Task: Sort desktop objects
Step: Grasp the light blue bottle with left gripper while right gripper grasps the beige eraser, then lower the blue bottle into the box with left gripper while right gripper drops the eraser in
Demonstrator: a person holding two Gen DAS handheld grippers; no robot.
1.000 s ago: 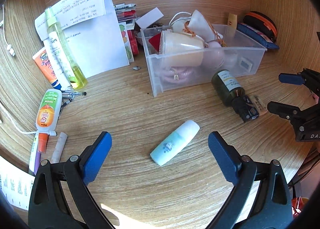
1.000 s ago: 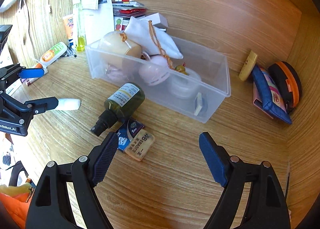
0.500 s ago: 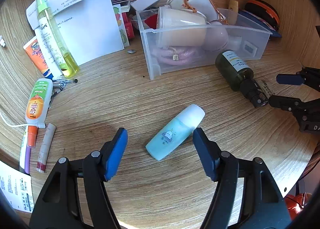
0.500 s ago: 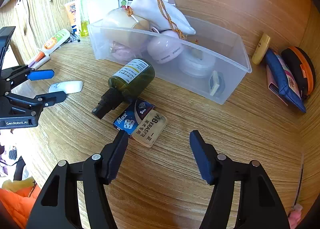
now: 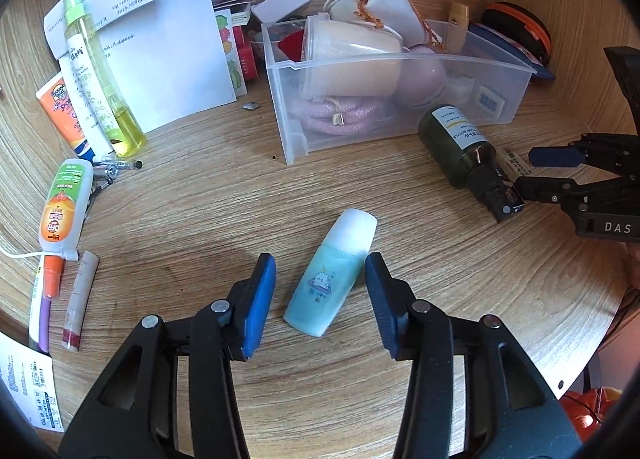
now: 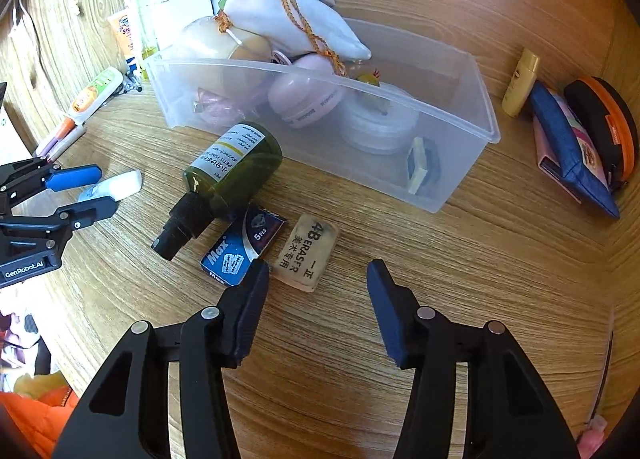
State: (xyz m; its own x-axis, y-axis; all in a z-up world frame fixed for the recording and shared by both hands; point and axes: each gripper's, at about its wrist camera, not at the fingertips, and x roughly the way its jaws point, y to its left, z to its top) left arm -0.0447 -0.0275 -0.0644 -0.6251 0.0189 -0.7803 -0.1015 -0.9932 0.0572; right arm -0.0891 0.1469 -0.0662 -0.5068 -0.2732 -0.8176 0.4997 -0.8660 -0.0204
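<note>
While both claws were spread wide a second ago, each has since narrowed around its own target, which suggests two pickups are being set up at once for sorting into the clear plastic storage bin point(image 5: 400, 59).

Furthest left along the wooden desk point(image 5: 200, 199), a tall yellow spray bottle point(image 5: 102, 71) and an orange sunscreen tube point(image 5: 60, 111) lean by a white paper sheet, untouched. Next comes the left gripper point(image 5: 320, 291), tilted steeply down toward the desktop. Its jaws are closing, and the pale blue tube with a white cap point(image 5: 332, 275) lies flat between the blue pads; a gap shows on the left side and the right pad sits just beside the tube, so nothing is clamped yet.

Further right, the dark green pump bottle with a black nozzle point(image 6: 228, 179) lies on its side against the bin's front wall, its nozzle beside a small blue staple box point(image 6: 240, 251). Right of that box rests the beige rectangular eraser point(image 6: 306, 253), flat on the desk. The right gripper point(image 6: 316, 291), also pitched steeply downward, has come lower and nearer; its jaws are closing with the eraser's near end just between the fingertips, not yet pinched. Judging by the layout, the bin's right end has room for both items.
</note>
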